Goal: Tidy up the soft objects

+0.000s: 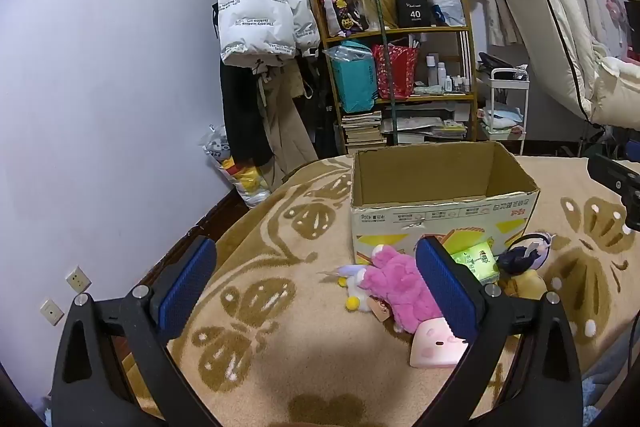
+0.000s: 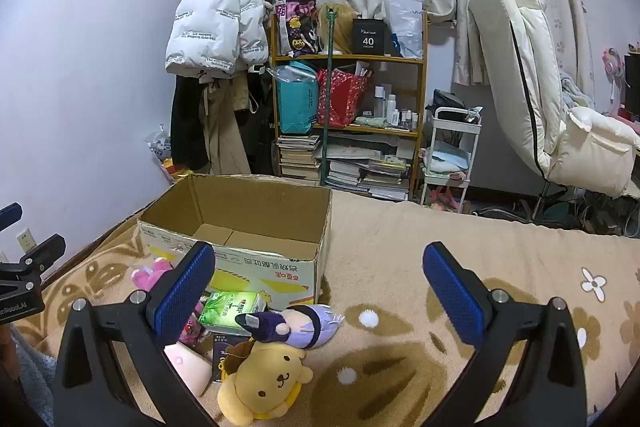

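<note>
Both units hover above the bed [image 2: 460, 227], tilted slightly downward. The left hand-held gripper [image 1: 316, 291] has its jaws spread wide with nothing between the pads; the right hand-held gripper [image 2: 318, 293] is likewise fully apart and empty. This spread suits an approach to bulky, compressible items.

The open cardboard box [image 2: 240, 223] stands on the blanket at the far side of the toys, flaps removed and interior bare, evidently placed as the receptacle. The soft objects lie clustered against its near wall, within reach of either unit: a pink plush [image 1: 394, 283] on the left, a pale pink cushion-like toy [image 1: 438, 347] nearest, a yellow dog plush [image 2: 266, 383] on its back, and a purple-haired doll [image 2: 296, 323] lying across it. A green tissue pack [image 2: 232, 309] rests between toys and box. No item is yet stowed.
</note>
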`<state>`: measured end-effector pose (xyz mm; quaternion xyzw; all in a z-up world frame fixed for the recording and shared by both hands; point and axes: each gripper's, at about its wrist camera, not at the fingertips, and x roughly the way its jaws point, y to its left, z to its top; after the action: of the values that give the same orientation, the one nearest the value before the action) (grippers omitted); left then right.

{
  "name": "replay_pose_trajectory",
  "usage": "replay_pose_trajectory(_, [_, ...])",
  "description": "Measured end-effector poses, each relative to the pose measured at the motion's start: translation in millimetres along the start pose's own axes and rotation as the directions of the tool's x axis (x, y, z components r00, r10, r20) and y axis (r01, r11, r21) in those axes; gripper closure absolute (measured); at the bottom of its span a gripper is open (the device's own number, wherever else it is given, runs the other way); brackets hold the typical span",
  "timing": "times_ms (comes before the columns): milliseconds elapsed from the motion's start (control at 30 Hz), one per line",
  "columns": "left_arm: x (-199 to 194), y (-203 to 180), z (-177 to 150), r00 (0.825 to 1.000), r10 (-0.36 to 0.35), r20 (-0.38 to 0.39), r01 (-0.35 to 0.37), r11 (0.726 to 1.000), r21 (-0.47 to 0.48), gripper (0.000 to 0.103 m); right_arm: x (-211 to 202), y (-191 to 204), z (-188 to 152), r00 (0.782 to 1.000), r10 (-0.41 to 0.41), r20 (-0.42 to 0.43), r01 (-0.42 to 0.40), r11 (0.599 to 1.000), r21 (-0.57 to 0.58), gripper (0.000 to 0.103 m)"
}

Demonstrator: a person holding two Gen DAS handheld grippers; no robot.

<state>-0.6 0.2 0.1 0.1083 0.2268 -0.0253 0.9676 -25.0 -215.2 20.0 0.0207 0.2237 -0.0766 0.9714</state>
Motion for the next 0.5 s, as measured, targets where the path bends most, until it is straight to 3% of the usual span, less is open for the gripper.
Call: replay_pose_trajectory(500, [3.7,1.4,1.5,1.0,-0.007,-0.013,0.007,1.0,-0.004,0.004,-0.8,0.1,0.9,1.0,-0.001,0.003,0.001,1.0,-0.001,0.0])
